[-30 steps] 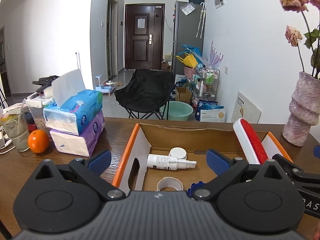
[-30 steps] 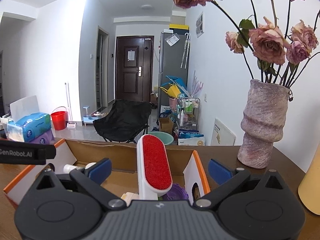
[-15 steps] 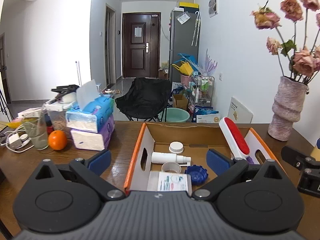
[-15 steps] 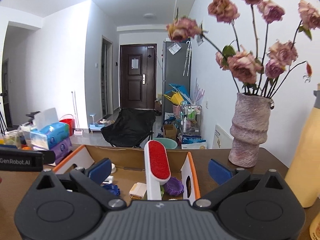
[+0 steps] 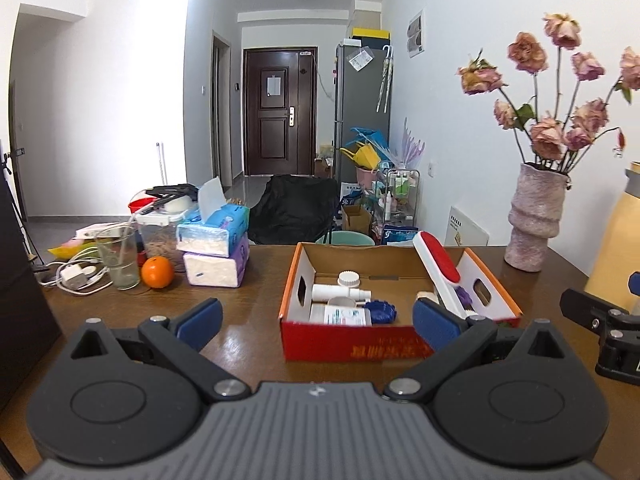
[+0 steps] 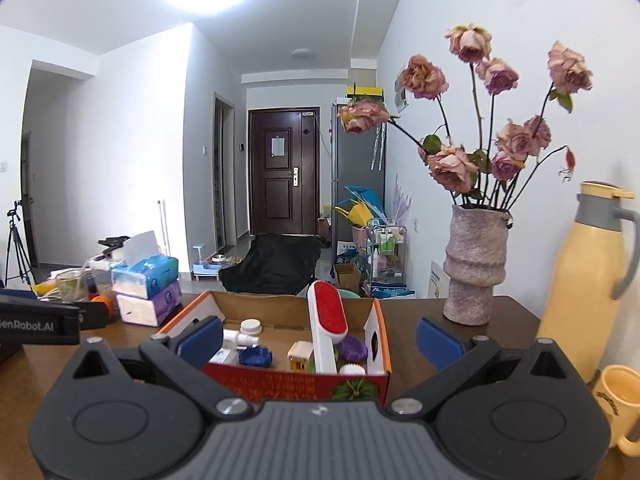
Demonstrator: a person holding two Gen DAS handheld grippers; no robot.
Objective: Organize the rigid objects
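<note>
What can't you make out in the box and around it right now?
- Box floor, front right: left wrist view, hidden behind the left gripper's finger.
- Brush handle end: right wrist view, hidden below the box's front wall.
- Front-wall print: both views, too blurred to read.
- Mug: right wrist view, partly hidden by the right gripper.

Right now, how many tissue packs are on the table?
2, stacked left of the cardboard box: the blue tissue pack lies on top of the purple tissue pack. Others may be hidden behind the clutter.
</note>
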